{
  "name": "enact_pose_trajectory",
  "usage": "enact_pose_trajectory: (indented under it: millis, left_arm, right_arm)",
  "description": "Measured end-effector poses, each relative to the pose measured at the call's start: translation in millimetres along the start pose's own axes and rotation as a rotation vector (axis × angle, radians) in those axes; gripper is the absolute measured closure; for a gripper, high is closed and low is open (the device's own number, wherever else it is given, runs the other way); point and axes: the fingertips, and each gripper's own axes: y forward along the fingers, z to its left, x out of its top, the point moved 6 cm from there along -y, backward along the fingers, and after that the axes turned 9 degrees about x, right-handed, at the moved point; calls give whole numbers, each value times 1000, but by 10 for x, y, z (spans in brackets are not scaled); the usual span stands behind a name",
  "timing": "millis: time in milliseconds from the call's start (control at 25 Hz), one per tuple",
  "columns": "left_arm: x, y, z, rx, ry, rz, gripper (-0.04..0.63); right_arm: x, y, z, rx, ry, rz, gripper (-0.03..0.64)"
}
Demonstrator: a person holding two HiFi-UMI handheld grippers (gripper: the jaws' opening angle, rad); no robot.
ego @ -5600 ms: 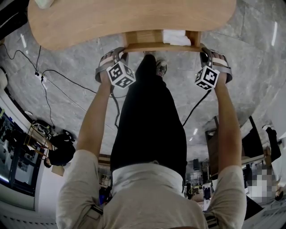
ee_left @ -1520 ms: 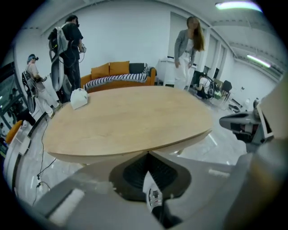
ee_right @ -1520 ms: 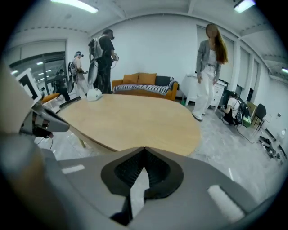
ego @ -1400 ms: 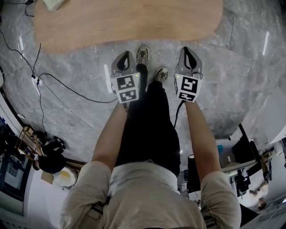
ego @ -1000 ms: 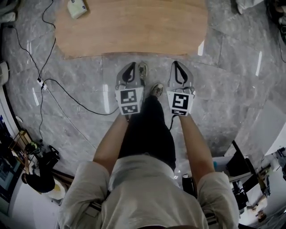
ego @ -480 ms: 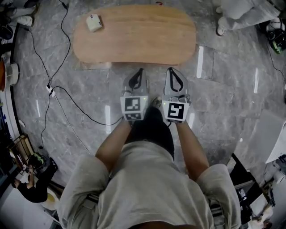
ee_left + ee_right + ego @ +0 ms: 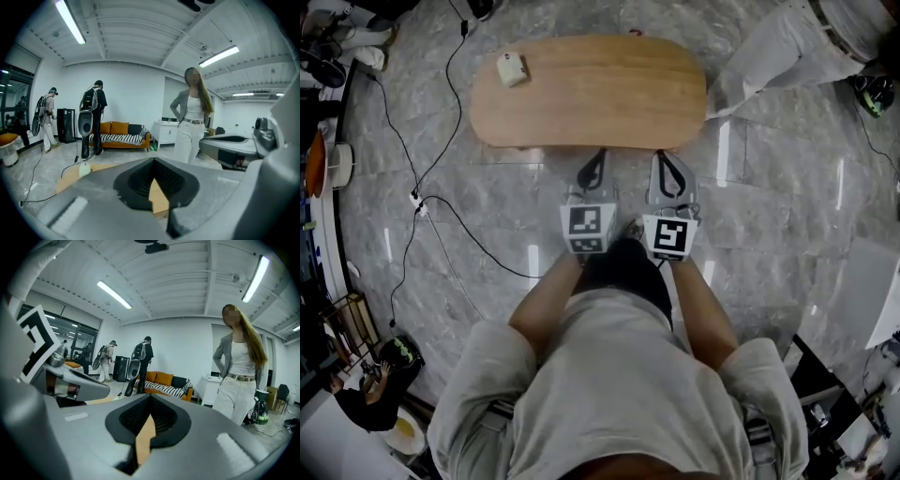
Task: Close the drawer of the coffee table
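The oval wooden coffee table [image 7: 600, 89] stands on the marble floor in front of me. No drawer sticks out from its near edge. A small white box [image 7: 511, 68] lies on its left end. Both grippers are held side by side, high above the floor, pointing at the table's near edge. My left gripper [image 7: 598, 157] is shut with nothing in it. My right gripper [image 7: 666, 157] is shut and empty too. In the left gripper view the left gripper [image 7: 154, 160] has its jaws pressed together, and the tabletop [image 7: 70, 177] lies below. The right gripper [image 7: 151, 397] looks the same in its own view.
A person in white trousers [image 7: 787, 52] stands beyond the table's right end, also the person [image 7: 190, 122] in the left gripper view. A black cable [image 7: 450, 202] and a power strip [image 7: 417, 200] lie on the floor at left. An orange sofa [image 7: 119, 133] and people with backpacks are at the back.
The drawer that stood open with a white thing in it is now in. Both shut grippers have left the table and risen together; the table looks smaller and farther below.
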Motion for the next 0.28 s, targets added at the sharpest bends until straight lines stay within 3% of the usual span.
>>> enact_pose_trajectory:
  millis: [280]
  left_arm:
    - [145, -81, -27, -5, 5, -39, 575]
  right_arm:
    - [126, -107, 73, -5, -1, -18, 611]
